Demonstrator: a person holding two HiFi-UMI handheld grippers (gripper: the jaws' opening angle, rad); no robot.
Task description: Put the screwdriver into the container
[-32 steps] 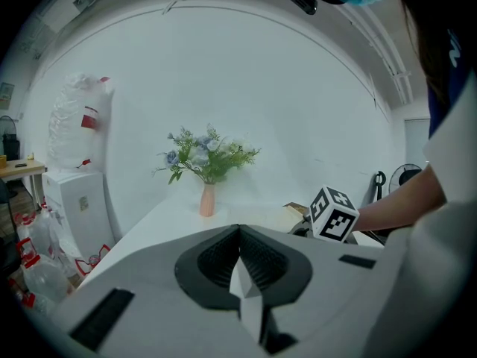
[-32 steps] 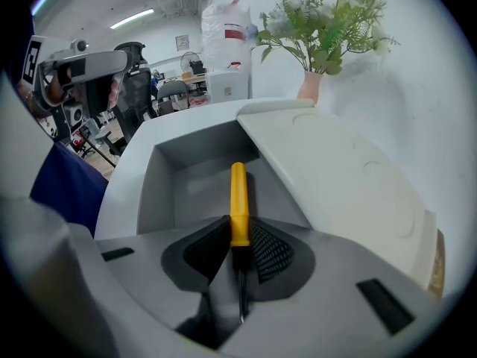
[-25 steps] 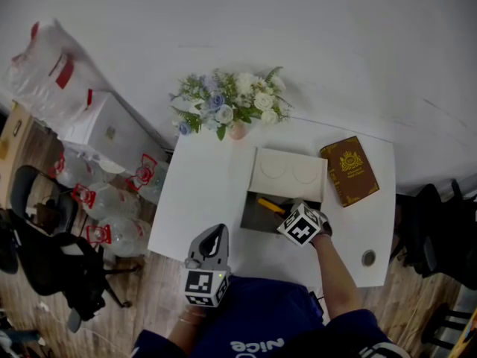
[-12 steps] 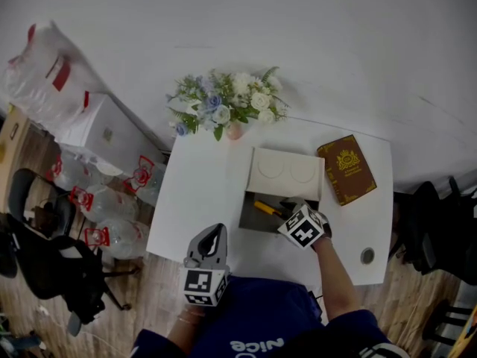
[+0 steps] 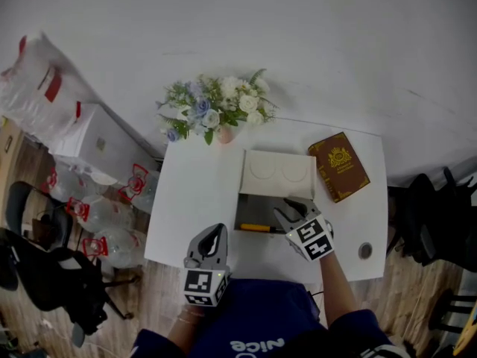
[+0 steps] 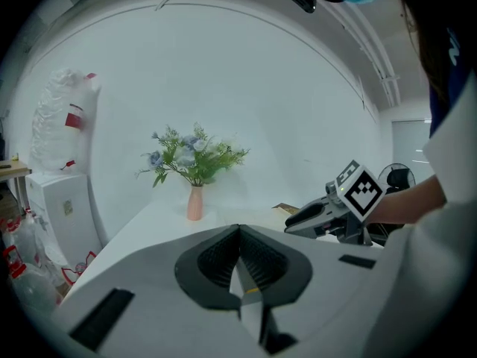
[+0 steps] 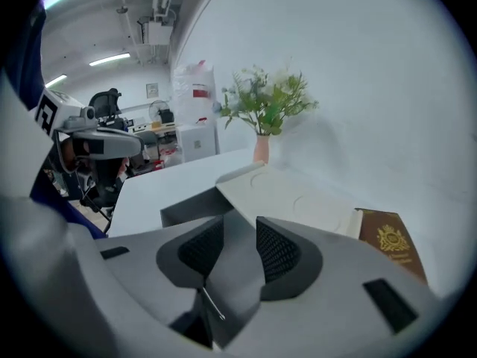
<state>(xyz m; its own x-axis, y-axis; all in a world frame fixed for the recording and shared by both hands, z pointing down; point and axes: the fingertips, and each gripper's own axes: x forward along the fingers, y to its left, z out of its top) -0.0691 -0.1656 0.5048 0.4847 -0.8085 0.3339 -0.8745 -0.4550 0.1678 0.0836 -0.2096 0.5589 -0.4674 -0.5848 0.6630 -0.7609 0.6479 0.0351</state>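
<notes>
Two grippers are in play over the white table (image 5: 194, 192). The right gripper (image 5: 289, 211) hangs just above the near right corner of the grey container (image 5: 246, 209), its jaws standing wide apart with nothing between them. The yellow-handled screwdriver (image 5: 258, 227) lies flat inside the container, along its near wall and just left of that gripper. The container's pale lid (image 5: 277, 174) stands open on the far side. The left gripper (image 5: 215, 233) is held off the near edge of the table, well apart from the container, its jaws closed together and empty. A brown book (image 5: 339, 166) lies to the right of the lid, and a vase of flowers (image 5: 212, 110) stands at the far left.
</notes>
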